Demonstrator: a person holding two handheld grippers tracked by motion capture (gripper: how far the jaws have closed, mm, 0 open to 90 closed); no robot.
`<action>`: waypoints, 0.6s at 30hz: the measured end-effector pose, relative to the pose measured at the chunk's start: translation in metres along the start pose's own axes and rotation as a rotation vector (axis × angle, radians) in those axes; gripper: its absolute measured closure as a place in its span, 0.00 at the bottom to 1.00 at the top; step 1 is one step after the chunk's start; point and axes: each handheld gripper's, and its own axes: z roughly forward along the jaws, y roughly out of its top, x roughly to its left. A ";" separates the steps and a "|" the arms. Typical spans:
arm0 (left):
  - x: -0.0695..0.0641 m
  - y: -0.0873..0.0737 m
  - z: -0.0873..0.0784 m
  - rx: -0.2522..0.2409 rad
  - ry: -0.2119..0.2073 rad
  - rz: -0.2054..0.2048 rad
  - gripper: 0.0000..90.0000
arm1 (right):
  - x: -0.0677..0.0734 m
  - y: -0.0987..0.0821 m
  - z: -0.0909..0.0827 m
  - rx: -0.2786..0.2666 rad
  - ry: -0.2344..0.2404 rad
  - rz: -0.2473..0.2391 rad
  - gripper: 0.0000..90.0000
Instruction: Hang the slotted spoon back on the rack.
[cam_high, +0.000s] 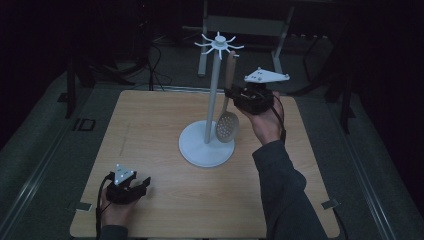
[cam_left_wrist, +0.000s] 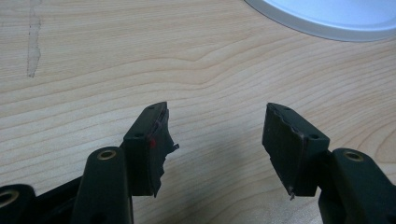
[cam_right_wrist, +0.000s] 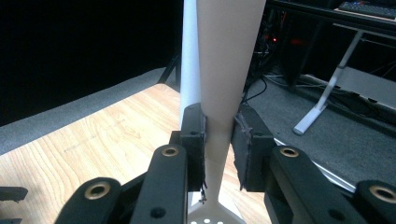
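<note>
Reaching up and forward from the near right edge of the table (cam_high: 150, 115), the person's right forearm, in a dark sleeve (cam_high: 285, 195), slants toward the white stand (cam_high: 206, 145), with the wrist bent back so the hand sits behind the right gripper (cam_high: 231, 92) and holds it raised well above the tabletop. That gripper points toward the stand's pole, its grey three-cornered plate on top. Its jaws are clamped on the pale handle of the slotted spatula (cam_high: 227, 120); in the right gripper view the two black pads press on either side of the handle (cam_right_wrist: 219, 126), just where it narrows, and the perforated head shows below the jaws. The spatula hangs upright beside the pole, handle end up near the white hooks at the top of the stand, head down just above the round base and close to the pole; whether the handle is caught on a hook cannot be told.

The left hand lies low at the near left corner of the table, resting with the left gripper (cam_high: 145, 182) on or just over the wood, pointing toward the stand's base. In the left gripper view its jaws stand apart with bare wood between them, and the rim of the white base (cam_left_wrist: 327, 28) lies farther off
</note>
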 end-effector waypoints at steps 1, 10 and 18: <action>0.000 0.000 0.000 0.000 0.000 0.001 0.46 | 0.000 0.000 0.000 -0.001 0.000 0.001 0.84; 0.001 0.000 0.000 0.002 0.001 -0.001 0.46 | 0.000 -0.002 0.001 -0.010 0.008 0.002 0.83; 0.000 0.000 0.000 0.003 0.001 0.000 0.46 | 0.001 -0.003 -0.001 -0.013 0.003 -0.003 0.79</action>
